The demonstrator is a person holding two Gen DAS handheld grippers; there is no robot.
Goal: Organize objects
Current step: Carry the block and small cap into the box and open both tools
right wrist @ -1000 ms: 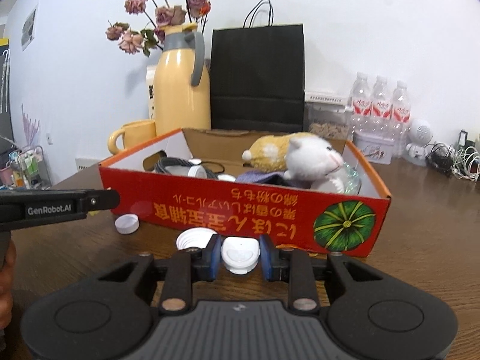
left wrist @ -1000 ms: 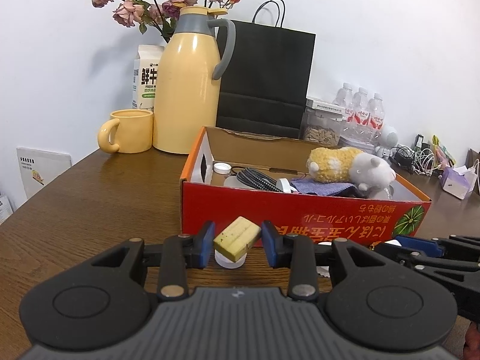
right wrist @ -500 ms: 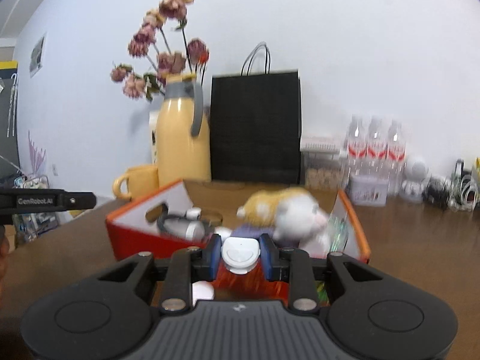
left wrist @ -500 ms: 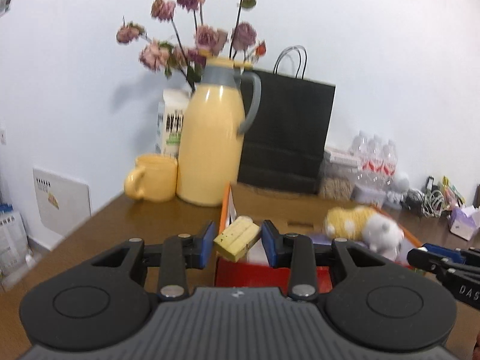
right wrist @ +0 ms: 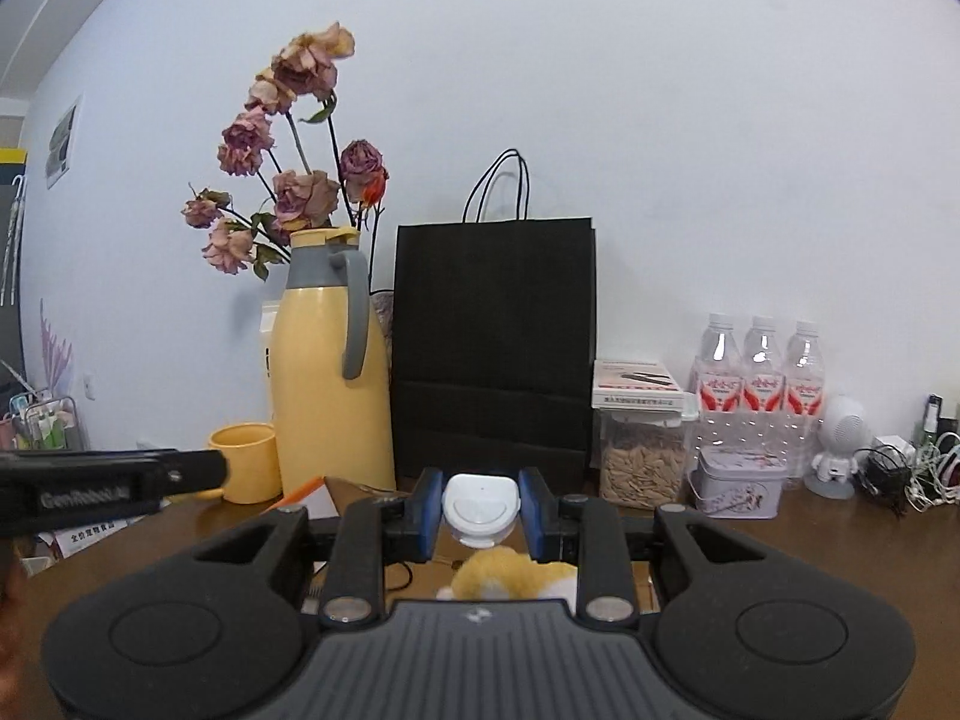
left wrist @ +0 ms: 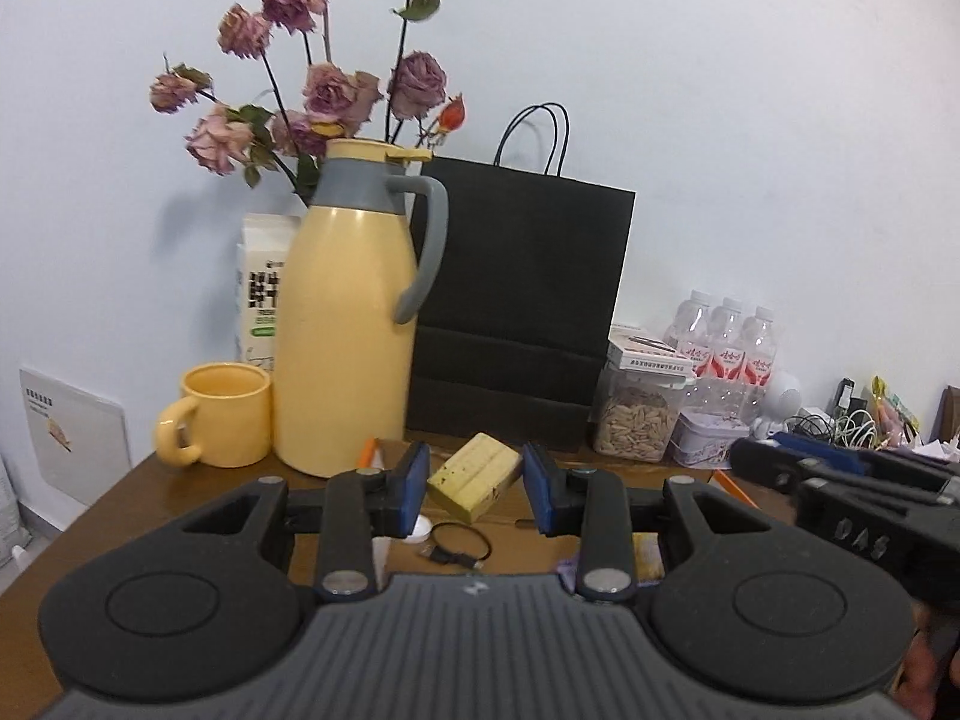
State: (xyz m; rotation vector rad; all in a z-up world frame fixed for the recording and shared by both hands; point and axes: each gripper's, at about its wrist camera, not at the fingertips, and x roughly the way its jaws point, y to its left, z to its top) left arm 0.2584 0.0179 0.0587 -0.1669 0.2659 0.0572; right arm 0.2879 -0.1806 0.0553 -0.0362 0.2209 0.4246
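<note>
Both loads carried over the box
Left gripper [left wrist: 474, 483] clamps a yellow block [left wrist: 475, 476]; right gripper [right wrist: 480, 510] clamps a white cap [right wrist: 480, 507]; next, I judge, lower and release.

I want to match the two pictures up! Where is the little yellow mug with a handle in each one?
Left wrist view: the small yellow ceramic mug stands at the left on the brown table, just left of the tall yellow jug, handle toward the left.
Right wrist view: the mug is left of centre, partly hidden behind the other gripper's black finger; its handle is hidden.
Shared landmark: the tall yellow thermos jug with the grey handle, right beside the mug.
</note>
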